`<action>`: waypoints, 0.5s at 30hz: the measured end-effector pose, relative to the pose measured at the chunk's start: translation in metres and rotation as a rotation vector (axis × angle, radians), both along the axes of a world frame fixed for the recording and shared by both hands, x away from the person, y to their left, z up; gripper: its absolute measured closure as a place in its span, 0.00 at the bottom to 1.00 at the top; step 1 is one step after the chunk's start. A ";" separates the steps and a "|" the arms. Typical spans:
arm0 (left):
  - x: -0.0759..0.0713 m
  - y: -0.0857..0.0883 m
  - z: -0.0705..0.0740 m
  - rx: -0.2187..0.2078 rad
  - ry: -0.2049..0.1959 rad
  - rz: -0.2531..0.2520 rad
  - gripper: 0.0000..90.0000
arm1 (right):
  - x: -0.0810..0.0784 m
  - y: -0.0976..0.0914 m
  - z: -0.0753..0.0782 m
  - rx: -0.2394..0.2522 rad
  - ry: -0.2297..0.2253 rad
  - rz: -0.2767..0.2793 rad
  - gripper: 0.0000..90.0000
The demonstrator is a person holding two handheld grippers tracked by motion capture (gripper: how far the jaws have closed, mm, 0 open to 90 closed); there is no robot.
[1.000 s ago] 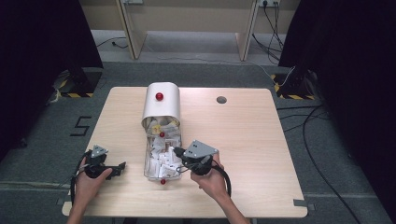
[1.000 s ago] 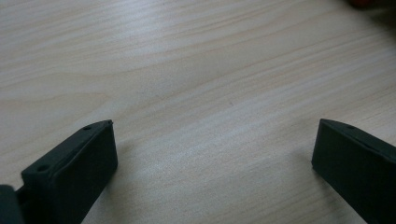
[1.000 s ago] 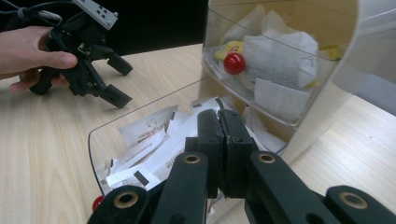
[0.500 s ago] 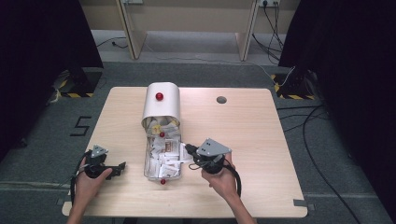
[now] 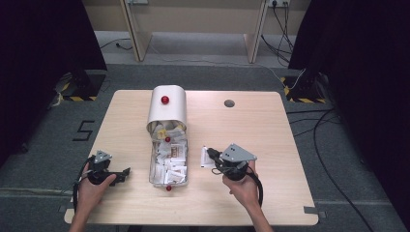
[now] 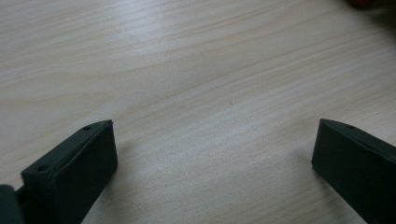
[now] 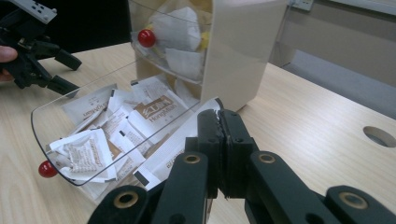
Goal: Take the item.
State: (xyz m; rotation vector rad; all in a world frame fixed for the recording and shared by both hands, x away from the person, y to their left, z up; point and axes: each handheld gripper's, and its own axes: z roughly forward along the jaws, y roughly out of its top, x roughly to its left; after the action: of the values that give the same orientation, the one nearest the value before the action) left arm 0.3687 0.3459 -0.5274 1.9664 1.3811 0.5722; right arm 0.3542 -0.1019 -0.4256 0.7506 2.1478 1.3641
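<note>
The right gripper point(image 5: 211, 155), jaws clamped on a white sachet point(image 5: 205, 157), has drawn it clear of the open tray point(image 5: 153, 178), apparently extraction done. The left gripper point(image 5: 124, 173) rests wide open, empty.

A light wooden tabletop point(image 5: 270, 140) with a round cable hole point(image 5: 229, 103) stands on grey carpet floor point(image 5: 212, 77). Black curtains point(image 5: 43, 58) hang at both sides. Behind, pale wooden furniture legs point(image 5: 133, 29) rise. Cables point(image 5: 329, 145) trail across the floor, and yellow-black striped tape point(image 5: 72, 98) marks it.
</note>
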 end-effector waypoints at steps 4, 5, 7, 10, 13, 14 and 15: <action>0.000 0.000 0.000 -0.001 0.000 0.000 0.00 | 0.001 -0.009 -0.001 0.002 0.003 -0.021 0.98; 0.000 0.000 0.000 -0.001 0.000 0.000 0.00 | 0.001 -0.010 -0.002 0.001 0.004 -0.026 0.98; 0.000 0.000 0.000 -0.001 0.000 -0.001 0.00 | 0.002 -0.014 -0.004 -0.002 0.013 -0.034 0.98; 0.000 0.000 0.000 -0.002 0.000 -0.001 0.00 | 0.003 -0.018 -0.008 -0.004 0.020 -0.045 0.98; 0.000 0.000 0.000 -0.002 0.000 -0.001 0.00 | 0.002 -0.021 -0.009 -0.005 0.023 -0.051 0.98; 0.000 0.000 0.000 -0.001 0.000 0.000 0.00 | 0.002 -0.024 -0.010 -0.007 0.024 -0.058 0.98; 0.000 0.000 0.000 -0.001 0.000 0.000 0.00 | 0.002 -0.024 -0.010 -0.007 0.024 -0.058 0.98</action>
State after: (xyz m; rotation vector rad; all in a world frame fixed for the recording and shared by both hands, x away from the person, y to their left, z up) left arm 0.3685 0.3461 -0.5274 1.9659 1.3809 0.5714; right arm 0.3557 -0.1258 -0.4359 0.8238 2.1318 1.3239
